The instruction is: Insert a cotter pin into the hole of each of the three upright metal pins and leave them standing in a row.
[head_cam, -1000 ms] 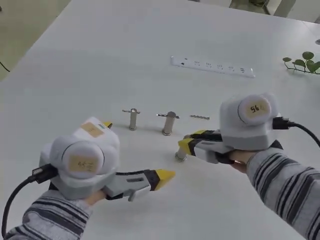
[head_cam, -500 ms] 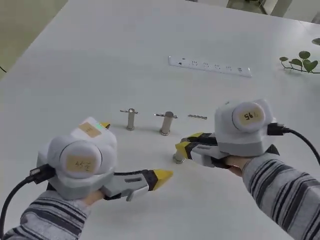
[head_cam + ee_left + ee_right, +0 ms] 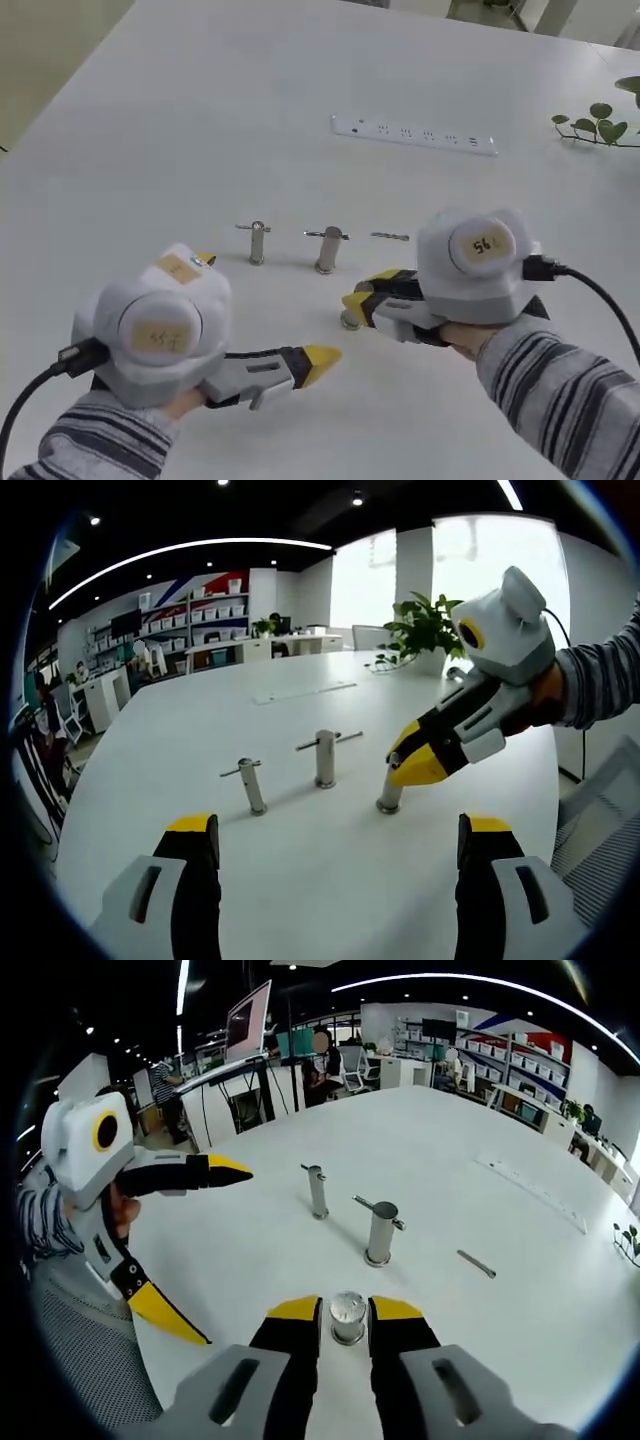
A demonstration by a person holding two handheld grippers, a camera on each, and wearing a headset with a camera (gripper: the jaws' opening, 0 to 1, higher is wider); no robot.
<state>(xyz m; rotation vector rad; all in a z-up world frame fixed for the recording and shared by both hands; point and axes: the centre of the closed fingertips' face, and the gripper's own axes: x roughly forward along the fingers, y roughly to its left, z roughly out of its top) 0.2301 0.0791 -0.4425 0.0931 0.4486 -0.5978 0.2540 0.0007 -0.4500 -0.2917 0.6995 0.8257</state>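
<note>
Two of the three look done. The left pin (image 3: pixel 257 243) and the middle pin (image 3: pixel 328 250) stand upright on the tabletop (image 3: pixel 200 120), each with a cotter through its top that sticks out on both sides. The third pin (image 3: pixel 347 1317) carries no cotter. It stands upright nearer the person than the other two, out of their line. The right gripper (image 3: pixel 347 1310) has its fingers (image 3: pixel 296 1312) pinching this pin from either side, near its top. The last cotter (image 3: pixel 390 237) lies flat on the tabletop just right of the middle pin, apart from the third pin and from both grippers. The left gripper (image 3: pixel 337 825) hovers low over the tabletop, pointed toward the pins, with its fingers (image 3: pixel 190 830) spread wide and nothing between them. By my judgement, three things are left: pick up the loose cotter, most likely with the free left gripper while the right one steadies the third pin; thread it through that pin's hole; and set the pin in line with the other two. The hole itself cannot be made out from here. A power strip (image 3: pixel 413 134) lies farther back, clear of the work.
</note>
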